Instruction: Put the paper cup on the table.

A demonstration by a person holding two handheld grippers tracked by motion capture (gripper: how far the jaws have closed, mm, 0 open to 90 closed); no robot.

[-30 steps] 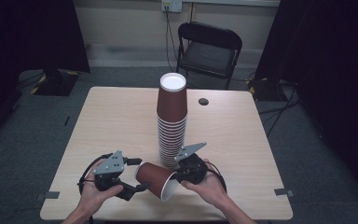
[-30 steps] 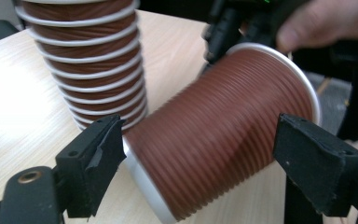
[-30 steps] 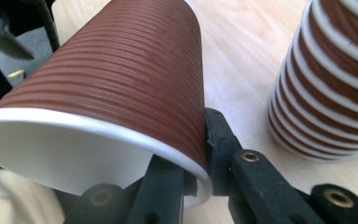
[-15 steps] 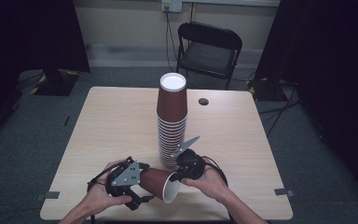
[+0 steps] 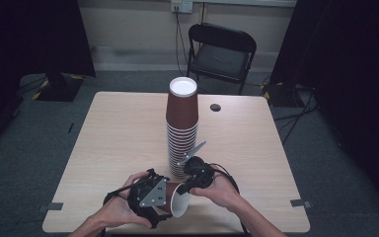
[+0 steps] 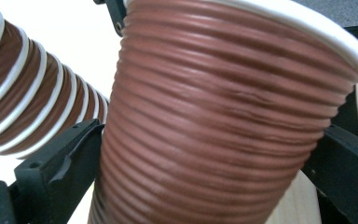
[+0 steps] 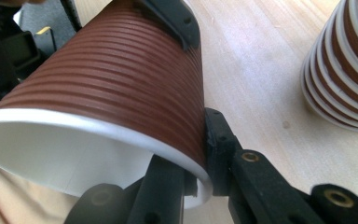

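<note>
A ribbed brown paper cup with a white inside lies on its side just above the table, near the front edge. My right gripper is shut on its rim, one finger inside the cup and the other outside. My left gripper has just been opening its jaws, which now stand wide on either side of the cup, close against its ribbed wall. A tall stack of upside-down brown cups rises just behind both grippers.
The wooden table has bare room left and right of the stack. A small black round thing lies at the back right. A black folding chair stands beyond the far edge. The person's forearms enter from the bottom.
My left gripper has moved right and slightly down to the cup, and its jaws have spread around the cup's body. The right gripper has stayed on the rim.
</note>
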